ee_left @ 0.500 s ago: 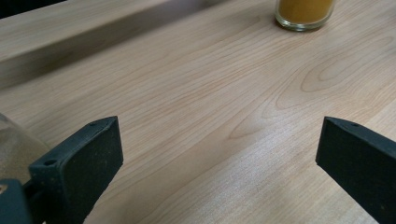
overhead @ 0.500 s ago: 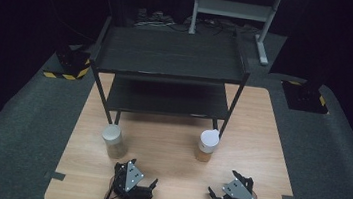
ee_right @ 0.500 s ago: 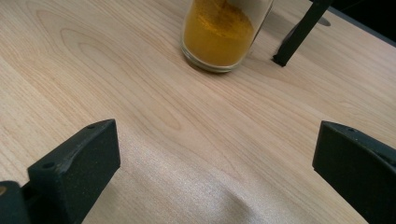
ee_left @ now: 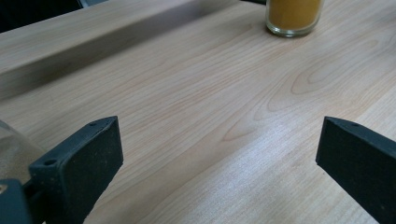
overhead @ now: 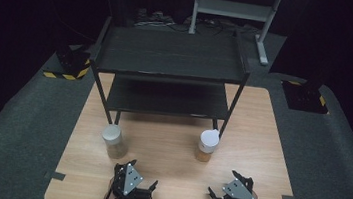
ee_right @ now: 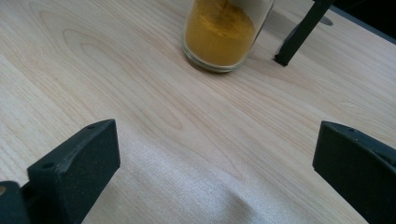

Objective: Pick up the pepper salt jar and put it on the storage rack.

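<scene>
Fingers of left gripper [overhead: 145,189] and right gripper [overhead: 220,194] spread wide, empty, low over bench [overhead: 169,149]. Black shelf rack [overhead: 169,53] behind. Pale spice jar [overhead: 114,141] ahead-left; turmeric jar [overhead: 206,145] ahead-right, beside rack leg [ee_right: 301,32]. Risk: hasty reach tips jar against leg.

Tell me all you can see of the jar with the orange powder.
The orange-powder jar is a clear glass cylinder with a white lid, filled with orange-yellow powder nearly to the top. It stands upright on the wooden table, just in front of the black shelf's front right leg. Nothing touches it except the table.
</scene>
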`<state>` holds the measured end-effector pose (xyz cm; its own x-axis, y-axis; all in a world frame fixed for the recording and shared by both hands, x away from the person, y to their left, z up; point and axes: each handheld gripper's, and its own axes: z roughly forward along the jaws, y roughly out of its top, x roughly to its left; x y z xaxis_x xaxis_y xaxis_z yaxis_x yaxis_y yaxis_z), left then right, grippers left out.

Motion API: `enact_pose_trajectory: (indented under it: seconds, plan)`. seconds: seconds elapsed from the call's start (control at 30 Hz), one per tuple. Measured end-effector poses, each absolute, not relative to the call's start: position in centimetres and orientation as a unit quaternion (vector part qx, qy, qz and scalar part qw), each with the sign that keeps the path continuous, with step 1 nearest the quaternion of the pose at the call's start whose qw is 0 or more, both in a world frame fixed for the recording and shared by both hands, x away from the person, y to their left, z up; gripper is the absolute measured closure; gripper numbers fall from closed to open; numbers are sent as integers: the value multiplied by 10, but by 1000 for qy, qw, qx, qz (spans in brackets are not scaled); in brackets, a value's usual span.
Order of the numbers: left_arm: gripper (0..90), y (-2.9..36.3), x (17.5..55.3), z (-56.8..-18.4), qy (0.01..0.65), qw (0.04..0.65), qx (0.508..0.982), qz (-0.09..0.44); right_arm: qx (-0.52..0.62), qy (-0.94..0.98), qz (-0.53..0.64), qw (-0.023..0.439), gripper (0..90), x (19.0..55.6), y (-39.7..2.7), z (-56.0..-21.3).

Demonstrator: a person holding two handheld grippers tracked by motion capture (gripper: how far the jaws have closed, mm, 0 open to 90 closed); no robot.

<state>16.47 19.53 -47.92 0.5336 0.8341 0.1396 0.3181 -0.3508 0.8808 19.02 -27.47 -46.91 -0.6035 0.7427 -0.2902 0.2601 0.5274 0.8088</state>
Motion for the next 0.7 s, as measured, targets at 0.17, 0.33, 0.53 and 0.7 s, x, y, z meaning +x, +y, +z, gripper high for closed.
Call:
enact_pose_trajectory:
  seconds: [0.17,0.33,0.53,0.7]
  plan:
    - [10,191,164,-478,367,418,772,308,304,815,374,322,0,190,-274,-469]
    - [10,191,164,-478,368,418,772,308,304,815,374,320,0,191,-275,-469]
    - [10,193,165,-479,368,422,771,304,302,817,373,319,0,191,-274,-468]
    - [10,198,165,-480,376,433,763,298,299,820,371,317,0,191,-274,-468]
